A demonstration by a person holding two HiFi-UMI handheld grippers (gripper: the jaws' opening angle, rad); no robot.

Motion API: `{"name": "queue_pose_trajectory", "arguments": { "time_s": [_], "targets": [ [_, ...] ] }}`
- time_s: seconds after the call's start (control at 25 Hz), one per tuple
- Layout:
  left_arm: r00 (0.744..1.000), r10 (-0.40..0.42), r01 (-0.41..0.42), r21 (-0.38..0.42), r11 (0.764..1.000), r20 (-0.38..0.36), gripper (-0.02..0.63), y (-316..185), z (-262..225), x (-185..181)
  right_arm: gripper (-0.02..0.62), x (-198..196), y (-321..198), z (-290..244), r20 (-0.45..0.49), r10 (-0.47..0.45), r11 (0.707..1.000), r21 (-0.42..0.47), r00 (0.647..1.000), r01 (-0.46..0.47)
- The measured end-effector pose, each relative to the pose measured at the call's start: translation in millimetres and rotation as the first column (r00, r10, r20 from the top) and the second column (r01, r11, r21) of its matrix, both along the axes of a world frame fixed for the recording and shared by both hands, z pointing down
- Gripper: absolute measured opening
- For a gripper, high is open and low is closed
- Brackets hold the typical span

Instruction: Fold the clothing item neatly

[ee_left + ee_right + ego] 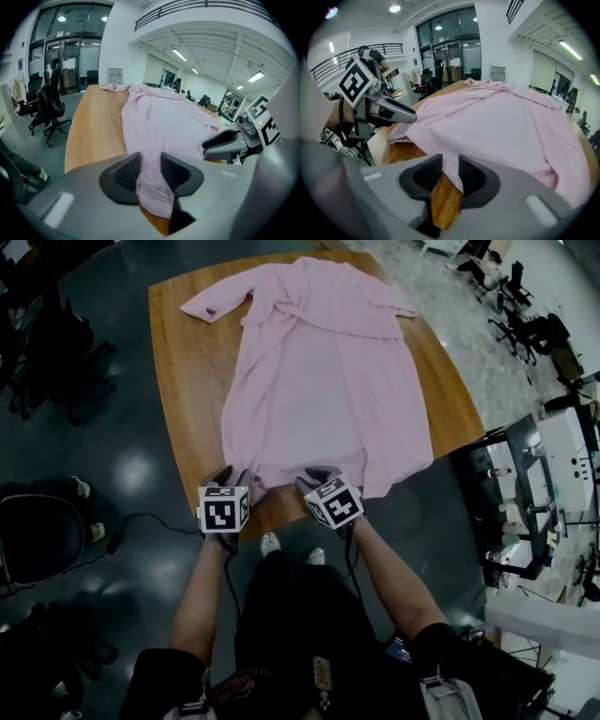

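A pale pink robe [323, 381] lies spread flat on the wooden table [187, 362], collar far, hem toward me, sleeves out to both sides. Both grippers are at the near hem. In the left gripper view the left gripper [150, 171] has its jaws apart, and a bunch of hem cloth [152, 187] hangs loosely between the pads. The right gripper [450, 173] is also open: a thin fold of hem lies against its right pad, and bare wood shows in the gap. From the head view, the left gripper [230, 474] and right gripper [314, 474] sit side by side at the table's near edge.
Office chairs [47, 352] stand on the dark floor to the left, and a cable [141, 521] trails near my feet. To the right are a black rack [525, 493] and more chairs [525, 329]. The robe's lower right corner overhangs the table edge [412, 479].
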State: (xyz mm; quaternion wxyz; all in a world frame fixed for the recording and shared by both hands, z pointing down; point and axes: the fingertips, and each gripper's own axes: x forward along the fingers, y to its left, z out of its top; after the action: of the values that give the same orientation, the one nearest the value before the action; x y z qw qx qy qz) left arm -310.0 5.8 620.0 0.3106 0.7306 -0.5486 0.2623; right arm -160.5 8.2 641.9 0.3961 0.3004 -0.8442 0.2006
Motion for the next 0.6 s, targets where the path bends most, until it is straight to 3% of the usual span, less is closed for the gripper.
{"name": "queue_pose_trajectory", "arguments": {
  "time_s": [0.08,0.2,0.6],
  "targets": [
    [1.000,-0.016,0.016,0.011,1.000,0.016,0.054,-0.5,-3.6,-3.3,0.092,5.0,3.0,3.4,0.007,0.019,1.000,-0.020,1.000,-0.019],
    [1.000,0.000,0.000,0.036,0.999,0.003,0.048,0.3,-16.6,-1.2,0.020,12.6,12.0,4.9,0.007,0.012,0.998,-0.056,1.000,-0.011],
    [0.980,0.151,-0.130,0.159,0.979,-0.128,0.037,-6.5,-99.5,30.9,0.017,44.5,45.4,-8.2,0.045,0.004,0.996,-0.093,0.999,0.000]
  ]
}}
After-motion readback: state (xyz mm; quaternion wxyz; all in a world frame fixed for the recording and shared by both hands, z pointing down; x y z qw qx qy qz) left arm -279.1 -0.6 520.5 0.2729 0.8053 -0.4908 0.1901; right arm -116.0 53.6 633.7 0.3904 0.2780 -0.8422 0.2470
